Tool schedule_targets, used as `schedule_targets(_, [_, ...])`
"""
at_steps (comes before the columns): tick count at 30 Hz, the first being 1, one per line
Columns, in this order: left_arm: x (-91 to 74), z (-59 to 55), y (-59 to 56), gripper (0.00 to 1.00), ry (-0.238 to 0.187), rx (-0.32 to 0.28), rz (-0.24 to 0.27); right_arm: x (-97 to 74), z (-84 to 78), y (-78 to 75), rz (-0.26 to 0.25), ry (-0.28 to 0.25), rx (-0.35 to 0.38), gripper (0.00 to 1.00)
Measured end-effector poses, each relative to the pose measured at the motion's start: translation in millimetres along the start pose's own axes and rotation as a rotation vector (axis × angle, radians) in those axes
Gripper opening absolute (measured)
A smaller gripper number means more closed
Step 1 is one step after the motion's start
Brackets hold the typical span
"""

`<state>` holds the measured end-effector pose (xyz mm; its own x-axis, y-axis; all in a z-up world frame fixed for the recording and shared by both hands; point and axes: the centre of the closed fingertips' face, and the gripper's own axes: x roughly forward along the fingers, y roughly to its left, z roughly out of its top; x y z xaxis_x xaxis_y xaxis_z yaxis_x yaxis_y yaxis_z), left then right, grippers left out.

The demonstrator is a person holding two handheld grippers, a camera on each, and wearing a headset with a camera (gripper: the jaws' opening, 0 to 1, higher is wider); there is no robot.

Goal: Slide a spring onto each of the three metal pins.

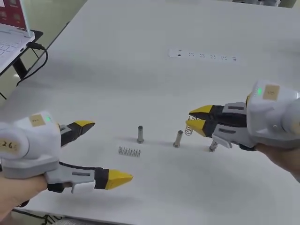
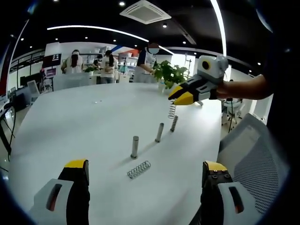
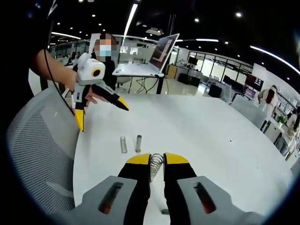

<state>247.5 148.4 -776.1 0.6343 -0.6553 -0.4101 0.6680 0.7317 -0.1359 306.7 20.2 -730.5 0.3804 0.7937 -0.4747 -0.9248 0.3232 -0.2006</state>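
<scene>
Head view caught, at the far left, a laptop (image 1: 8,33) cut off by the frame edge, with a dark cable (image 1: 40,52) looping down beside it. Below it the left gripper (image 1: 107,150) hovered over the near edge of the white table (image 1: 140,84), its jaws spread wide with nothing between them; the hand around it was mostly out of frame. Just right of its lower tip a loose spring (image 1: 129,151) lay flat on the table, near the foot of the left pin (image 1: 140,133), which stood upright and bare. The middle pin (image 1: 178,138) stood further right, also bare and leaning slightly in this view. Above and just right of its top hung the held spring (image 1: 189,128), pinched near the yellow tips of the right gripper (image 1: 195,120), whose jaws were nearly closed on it; the right gripper view confirmed the coil clamped upright between the two tips. Whether its lower end touched the middle pin could not be told. The right pin (image 1: 213,146) stood under that gripper, its top hidden behind the grey body, and coils of a spring showed round the part that was visible. Farther back on the table lay a white power strip (image 1: 201,55), its sockets too small to make out
</scene>
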Motion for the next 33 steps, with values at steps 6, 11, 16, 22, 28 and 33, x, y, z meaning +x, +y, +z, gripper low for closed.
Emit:
schedule_targets(6, [-0.9, 0.6, 0.9, 0.98, -0.004, -0.004, 0.005, 3.5, -0.1, -2.2, -0.005, 0.000, 0.015, 0.07])
schedule_targets(11, [-1.2, -0.6, 0.9, 0.98, -0.001, -0.003, 0.007, 5.8, -0.9, -2.8, -0.007, 0.007, 0.010, 0.07])
schedule_targets(16, [-2.0, -0.9, 1.2, 0.98, -0.001, -0.005, 0.007, 8.8, -3.3, -4.1, -0.008, 0.012, 0.017, 0.07])
schedule_targets(22, [-3.7, -0.9, 2.6, 0.98, -0.001, -0.004, 0.011, 12.9, -3.2, -3.7, -0.005, 0.015, 0.017, 0.07])
schedule_targets(28, [-4.4, -1.3, 2.8, 0.98, -0.001, -0.006, 0.014, 15.9, -4.8, -2.4, 0.001, 0.021, 0.018, 0.07])
schedule_targets(33, [-4.7, -1.6, 2.3, 0.98, -0.001, -0.008, 0.013, 17.4, -5.5, -3.0, 0.000, 0.022, 0.022, 0.07])
